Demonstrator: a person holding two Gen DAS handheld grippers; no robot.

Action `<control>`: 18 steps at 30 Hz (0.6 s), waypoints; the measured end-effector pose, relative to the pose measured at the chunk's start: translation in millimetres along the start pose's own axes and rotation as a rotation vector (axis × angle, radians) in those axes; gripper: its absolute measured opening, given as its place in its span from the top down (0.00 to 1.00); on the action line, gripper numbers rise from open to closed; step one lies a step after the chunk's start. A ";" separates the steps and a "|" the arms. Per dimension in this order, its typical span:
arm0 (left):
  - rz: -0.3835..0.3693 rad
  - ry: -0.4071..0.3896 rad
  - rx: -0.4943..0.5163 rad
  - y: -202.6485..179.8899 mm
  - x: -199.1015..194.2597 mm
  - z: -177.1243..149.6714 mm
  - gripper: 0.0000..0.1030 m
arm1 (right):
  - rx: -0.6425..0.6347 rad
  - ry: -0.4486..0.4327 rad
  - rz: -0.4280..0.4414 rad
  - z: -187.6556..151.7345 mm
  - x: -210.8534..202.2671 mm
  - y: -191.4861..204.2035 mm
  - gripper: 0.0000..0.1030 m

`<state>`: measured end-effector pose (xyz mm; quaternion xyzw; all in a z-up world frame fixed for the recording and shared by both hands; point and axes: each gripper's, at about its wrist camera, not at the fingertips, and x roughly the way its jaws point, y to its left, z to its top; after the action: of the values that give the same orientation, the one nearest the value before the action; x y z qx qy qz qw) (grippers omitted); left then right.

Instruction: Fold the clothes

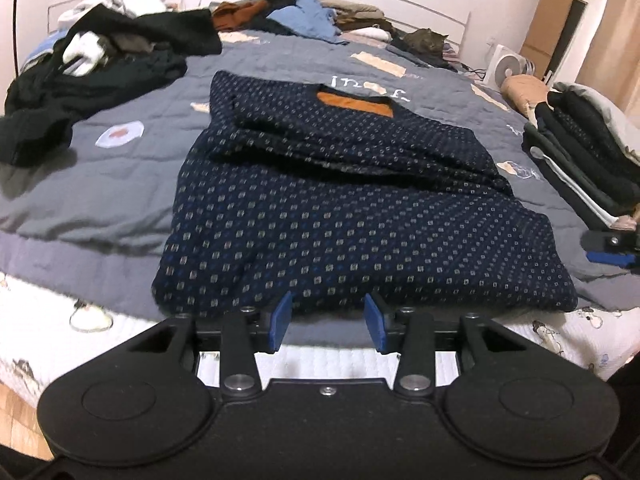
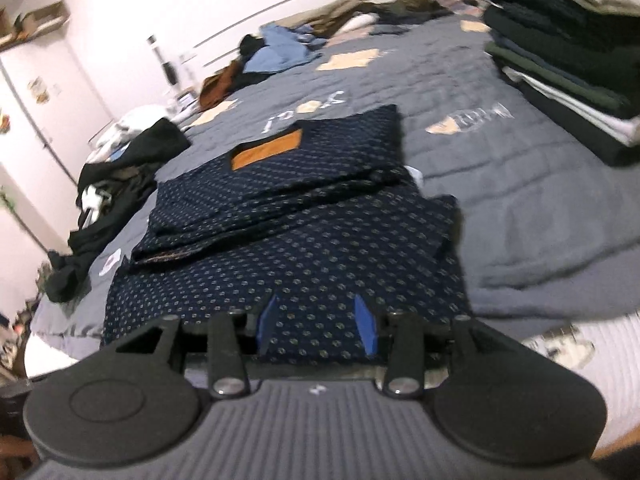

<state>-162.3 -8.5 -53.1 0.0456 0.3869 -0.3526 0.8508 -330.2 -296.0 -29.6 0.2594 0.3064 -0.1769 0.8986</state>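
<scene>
The left tongs (image 1: 328, 322), black with blue pads, hang nearest the left wrist camera at the near hem of a navy blue knitted sweater with a small pale diamond pattern (image 1: 340, 208); their jaws stand partly apart with nothing between them, the hem lying just beyond the tips. The right tongs (image 2: 316, 326) hover over the same sweater's near edge, jaws likewise partly apart; patterned cloth shows through the gap, but the pads press on nothing. The sweater lies flat on the grey quilted bedspread (image 1: 100, 168) of the bed, near its front edge, with its sleeves folded across the chest and an orange-brown patch (image 1: 356, 105) showing inside the neckline. To the left sits a loose heap of black clothes (image 1: 92, 76); at the head of the bed lies another heap with a light blue garment (image 1: 308, 16) in it. A stack of folded dark clothes (image 1: 580, 152) stands to the right of the sweater, apart from it. The right wrist view is blurred.
</scene>
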 end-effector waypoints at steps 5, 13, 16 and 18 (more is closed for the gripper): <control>0.005 -0.017 0.024 -6.4 4.1 8.3 0.58 | -0.101 0.002 -0.015 8.4 16.9 18.5 0.59; 0.031 -0.047 0.058 -12.2 18.0 32.2 0.48 | -0.183 0.010 -0.041 27.9 41.7 27.7 0.58; 0.041 -0.056 0.074 -13.8 22.9 40.2 0.38 | -0.210 0.004 -0.050 35.4 50.0 28.4 0.58; 0.049 -0.061 0.102 -16.5 26.3 46.1 0.37 | -0.228 -0.001 -0.056 40.0 54.3 28.5 0.57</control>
<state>-132.0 -51.9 -35.9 0.0875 0.3411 -0.3520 0.8672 -257.5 -304.7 -27.2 0.1467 0.3313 -0.1659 0.9172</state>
